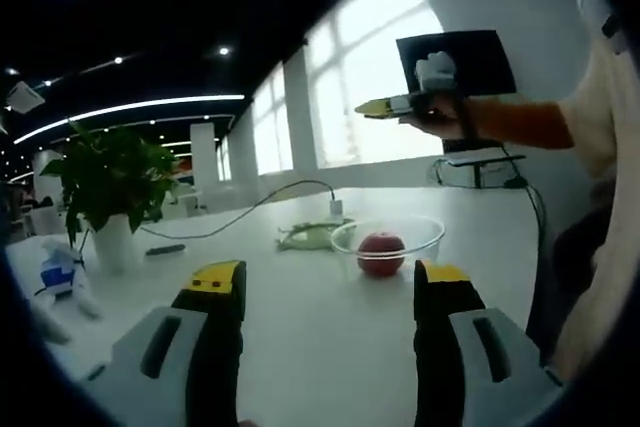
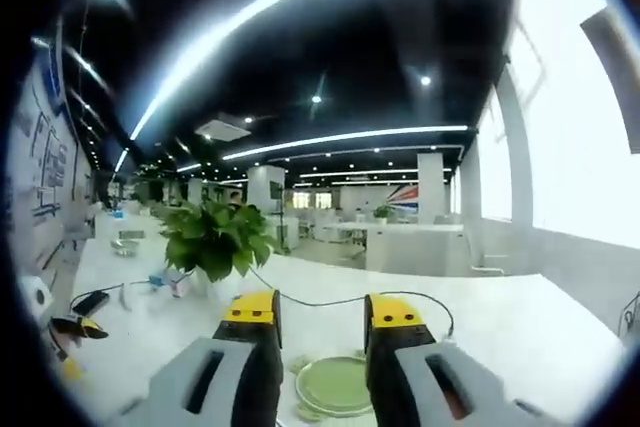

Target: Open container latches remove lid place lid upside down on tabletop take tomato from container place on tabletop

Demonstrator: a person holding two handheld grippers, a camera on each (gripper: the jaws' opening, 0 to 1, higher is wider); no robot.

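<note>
A clear round container [image 1: 388, 237] stands lidless on the white tabletop [image 1: 300, 327] with a red tomato [image 1: 381, 252] inside it. The green lid [image 1: 310, 237] lies flat on the table just behind and to the left of the container. My left gripper [image 1: 330, 282] is low over the table, short of the container, open and empty. A hand holds my right gripper [image 1: 385, 107] raised well above the container. In the right gripper view, the right gripper [image 2: 322, 312] is open and empty, and the green lid [image 2: 335, 385] lies on the table below its jaws.
A leafy plant [image 1: 110, 177] in a white pot stands at the left, with a black cable [image 1: 250, 209] running past it toward the lid. A small blue-and-white object [image 1: 55, 272] lies at the far left. A person's sleeve [image 1: 610, 207] fills the right edge. The plant [image 2: 215, 237] stands beyond the lid.
</note>
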